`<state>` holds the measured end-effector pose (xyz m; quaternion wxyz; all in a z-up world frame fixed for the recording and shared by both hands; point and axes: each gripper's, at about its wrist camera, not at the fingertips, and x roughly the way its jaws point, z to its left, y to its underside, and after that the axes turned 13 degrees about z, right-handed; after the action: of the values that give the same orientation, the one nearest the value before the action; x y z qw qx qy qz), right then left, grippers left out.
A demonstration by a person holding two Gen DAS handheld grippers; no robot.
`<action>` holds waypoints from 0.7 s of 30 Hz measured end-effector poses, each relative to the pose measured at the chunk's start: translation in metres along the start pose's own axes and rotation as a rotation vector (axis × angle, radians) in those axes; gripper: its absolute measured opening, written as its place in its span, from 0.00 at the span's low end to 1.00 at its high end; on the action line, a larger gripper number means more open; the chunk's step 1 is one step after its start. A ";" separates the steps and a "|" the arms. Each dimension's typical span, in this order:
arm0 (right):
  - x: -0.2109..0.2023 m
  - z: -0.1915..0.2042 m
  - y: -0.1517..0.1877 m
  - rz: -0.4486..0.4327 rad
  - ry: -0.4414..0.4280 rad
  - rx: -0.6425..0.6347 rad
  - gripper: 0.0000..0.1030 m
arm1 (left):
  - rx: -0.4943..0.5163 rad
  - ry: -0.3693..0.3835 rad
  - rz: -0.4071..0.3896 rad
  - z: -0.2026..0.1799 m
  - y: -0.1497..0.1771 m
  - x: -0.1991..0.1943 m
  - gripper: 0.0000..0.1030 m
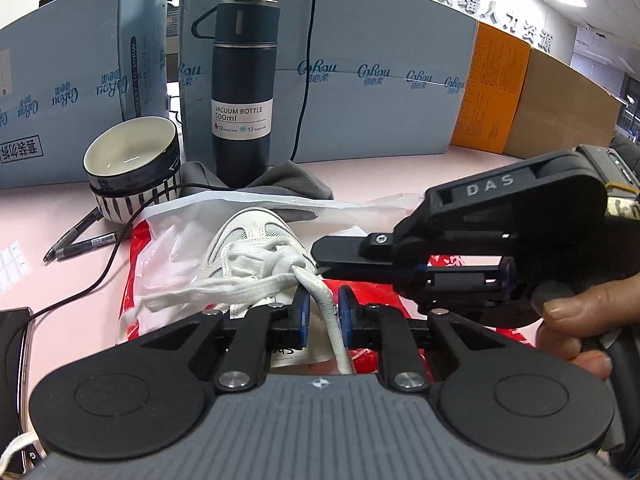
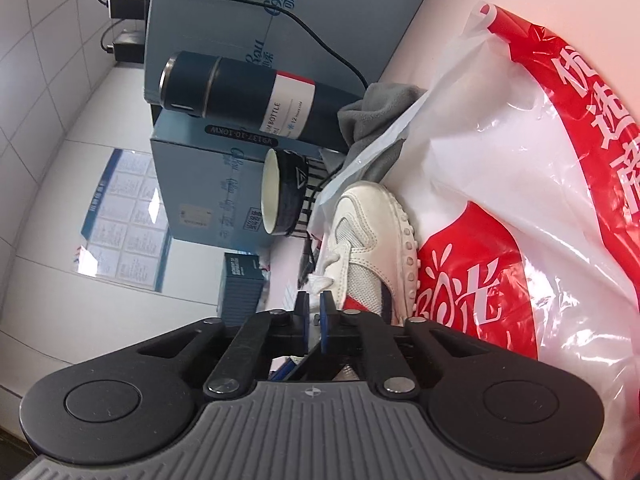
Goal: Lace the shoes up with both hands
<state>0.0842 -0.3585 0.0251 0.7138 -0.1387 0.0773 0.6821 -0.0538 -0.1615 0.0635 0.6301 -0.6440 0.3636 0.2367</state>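
White and soft, the shoe (image 1: 256, 240) sits on a red and white plastic bag (image 1: 168, 264) on the pink table (image 1: 60, 216). Its toe points away, toward the dark bottle (image 1: 242, 92) and the striped bowl (image 1: 132, 168).

In the left wrist view, the left gripper (image 1: 325, 316) is low over the shoe. One lace (image 1: 332, 312) runs between its two blue pads (image 1: 303, 314). The pads are close together, but a little gap shows on each side of the lace, so I cannot tell if they squeeze it. The right gripper (image 1: 320, 264) comes in from the right, held in a hand (image 1: 576, 332). Its tips are shut tight on the lace right at the knot (image 1: 296, 268). A loose lace end (image 1: 168, 300) lies off to the left on the bag.

In the right wrist view, everything looks tipped on its side. The right gripper (image 2: 315, 300) has its pads nearly together, and a bit of white lace (image 2: 320, 282) pokes out at the tips. The shoe (image 2: 372, 240) lies just past them.

The laces look already crossed through the holes and twisted into a first knot. I think the bow is not made yet. The loops and the last pull are still left to do.
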 end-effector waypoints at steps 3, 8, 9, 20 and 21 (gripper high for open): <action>-0.005 -0.005 0.003 -0.019 -0.041 0.036 0.04 | -0.002 0.006 0.000 0.001 0.001 0.001 0.14; -0.011 -0.023 0.010 -0.050 -0.189 0.158 0.05 | -0.011 0.010 0.003 0.004 0.003 0.002 0.15; -0.012 -0.026 0.011 -0.058 -0.241 0.178 0.04 | -0.014 0.011 0.002 0.004 0.003 0.002 0.15; -0.020 -0.012 0.011 -0.099 -0.123 0.110 0.46 | -0.012 0.018 -0.010 0.003 0.005 0.001 0.15; -0.018 -0.010 0.012 -0.089 -0.103 0.101 0.45 | -0.012 0.018 -0.011 0.003 0.005 0.001 0.15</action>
<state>0.0719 -0.3784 0.0196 0.7525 -0.0707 0.0685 0.6511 -0.0564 -0.1586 0.0596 0.6243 -0.6520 0.3640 0.2295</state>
